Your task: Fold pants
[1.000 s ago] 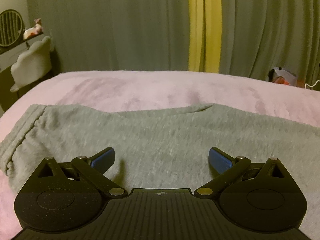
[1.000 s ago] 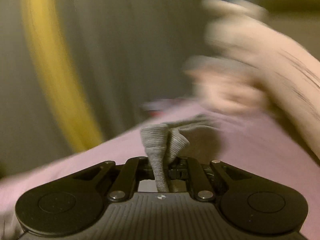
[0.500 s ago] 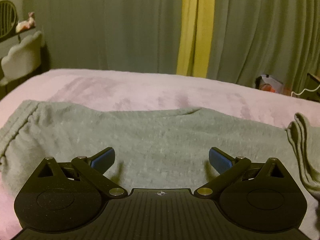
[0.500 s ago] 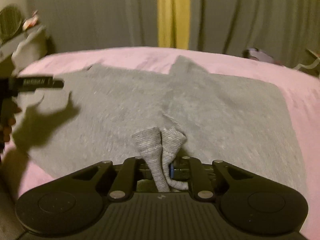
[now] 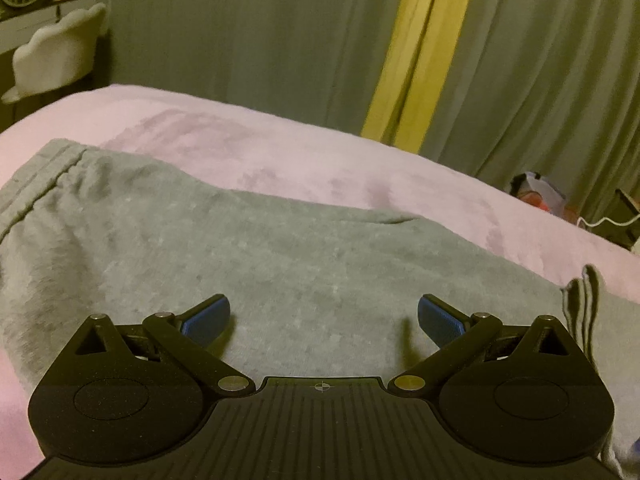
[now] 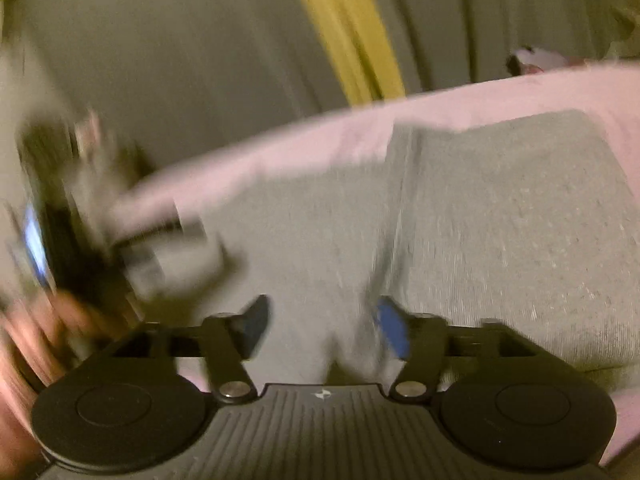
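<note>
One fold looks done: the grey pants (image 6: 500, 216) lie doubled on the bed (image 5: 320, 160). The right gripper (image 6: 320, 326) is opening, cloth between its jaws but not pinched; the left gripper (image 5: 322, 318) gapes wide, holding nothing. More folds are likely left.

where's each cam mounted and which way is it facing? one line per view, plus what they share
Left wrist: on the left gripper, angled down across the gray pants on the pink blanket toward the curtains; its own open blue pads show.
Right wrist: on the right gripper, blurred, angled down at the pants' folded leg; jaws opening, no cloth pinched; a hand on the other gripper at left.
Shared: pants, blanket, curtains with a yellow strip.
</note>
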Available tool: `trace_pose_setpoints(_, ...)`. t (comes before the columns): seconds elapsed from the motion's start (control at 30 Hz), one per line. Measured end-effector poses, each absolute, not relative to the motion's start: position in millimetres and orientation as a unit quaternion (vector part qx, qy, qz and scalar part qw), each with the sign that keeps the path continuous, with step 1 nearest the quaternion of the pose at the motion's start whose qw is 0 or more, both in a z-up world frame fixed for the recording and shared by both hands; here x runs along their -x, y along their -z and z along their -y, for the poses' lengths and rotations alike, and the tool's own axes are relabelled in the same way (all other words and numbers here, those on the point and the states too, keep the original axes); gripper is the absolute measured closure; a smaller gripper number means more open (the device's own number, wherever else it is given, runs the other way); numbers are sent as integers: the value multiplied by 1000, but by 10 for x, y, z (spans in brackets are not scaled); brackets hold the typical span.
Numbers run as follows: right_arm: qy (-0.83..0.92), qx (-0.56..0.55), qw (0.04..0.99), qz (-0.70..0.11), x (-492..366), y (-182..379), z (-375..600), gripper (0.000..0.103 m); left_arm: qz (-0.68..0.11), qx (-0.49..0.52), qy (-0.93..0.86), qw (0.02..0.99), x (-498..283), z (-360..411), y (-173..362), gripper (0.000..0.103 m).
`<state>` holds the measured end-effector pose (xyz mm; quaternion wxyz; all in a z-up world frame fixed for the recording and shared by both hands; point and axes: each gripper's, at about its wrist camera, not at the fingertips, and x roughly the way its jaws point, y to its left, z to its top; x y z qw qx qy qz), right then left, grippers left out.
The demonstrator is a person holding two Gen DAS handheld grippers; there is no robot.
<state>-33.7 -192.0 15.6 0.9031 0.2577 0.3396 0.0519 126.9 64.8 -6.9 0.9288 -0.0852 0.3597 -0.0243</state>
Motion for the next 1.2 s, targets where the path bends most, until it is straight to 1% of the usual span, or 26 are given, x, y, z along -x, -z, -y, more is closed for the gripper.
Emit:
trace_pose_setpoints(0.03,-41,-290,902,-318,367,-188,2048,23,-362,76,29,929,-1273,-618,73,0)
trace_pose_setpoints(0.1,0,-330,899,-288,403,-213,2294,22,-363,56,37,929,-1274,-547,96,0)
trace_pose_setpoints(0.17,57,-349,888,-295,420,-141,2534,16,-365,36,44,929,-1265,-489,110,0)
trace_pose_setpoints(0.2,93,-351,875,-320,412,-53,2656,12,-366,27,46,929,-1257,-461,118,0)
trace_pose_setpoints(0.27,140,-338,849,-382,379,162,2833,14,-366,11,49,929,-1243,-419,129,0)
trace_pose_setpoints(0.3,136,-343,853,-370,431,187,2878,14,-366,3,51,929,-1237,-400,138,0)
trace_pose_setpoints(0.4,134,-368,854,-344,464,90,2889,7,-372,-18,53,927,-1239,-350,176,0)
trace_pose_setpoints(0.5,120,-374,866,-310,500,30,2933,4,-381,-43,51,922,-1254,-281,228,0)
trace_pose_setpoints(0.53,125,-378,865,-307,506,44,2976,4,-382,-54,52,921,-1250,-250,239,0)
trace_pose_setpoints(0.63,144,-404,840,-333,495,233,3110,4,-378,-88,65,919,-1209,-142,237,0)
trace_pose_setpoints(0.73,146,-422,840,-309,514,244,3170,4,-373,-109,105,916,-1116,15,139,0)
trace_pose_setpoints(0.87,192,-391,868,-239,646,186,3146,4,-339,-101,189,916,-948,303,-65,0)
trace_pose_setpoints(0.93,223,-354,880,-225,663,121,3090,4,-354,-81,233,902,-962,488,-84,0)
trace_pose_setpoints(1.07,213,-318,890,-248,522,170,2988,4,-416,-7,266,870,-1174,752,33,0)
trace_pose_setpoints(1.13,212,-298,894,-258,485,159,2913,4,-441,30,272,855,-1284,810,92,7)
trace_pose_setpoints(1.2,215,-288,896,-260,499,155,2875,4,-473,59,275,835,-1376,884,176,35)
